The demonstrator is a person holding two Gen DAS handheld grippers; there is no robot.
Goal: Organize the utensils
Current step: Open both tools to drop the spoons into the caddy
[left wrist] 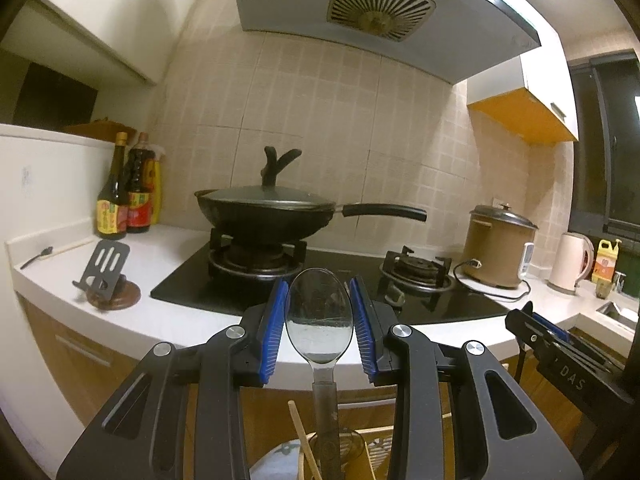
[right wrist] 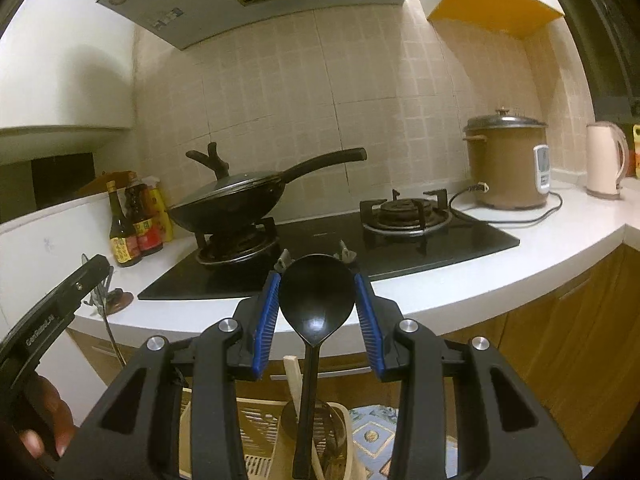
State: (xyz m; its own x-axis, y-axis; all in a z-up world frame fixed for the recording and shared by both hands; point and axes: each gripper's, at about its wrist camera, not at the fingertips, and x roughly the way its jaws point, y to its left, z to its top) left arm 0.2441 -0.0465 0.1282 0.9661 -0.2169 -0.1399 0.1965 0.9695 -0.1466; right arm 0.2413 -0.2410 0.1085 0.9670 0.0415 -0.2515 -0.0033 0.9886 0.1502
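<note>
In the lower centre of each view, the left gripper (left wrist: 319,320) pinches a clear spoon (left wrist: 319,316), and the right gripper (right wrist: 317,312) pinches a black spoon (right wrist: 316,304).

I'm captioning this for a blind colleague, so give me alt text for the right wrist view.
A black spoon stands between the right gripper's blue-padded fingers, its handle running down toward a cream utensil basket. Beyond lies a stove with a lidded wok on its left burner.
</note>
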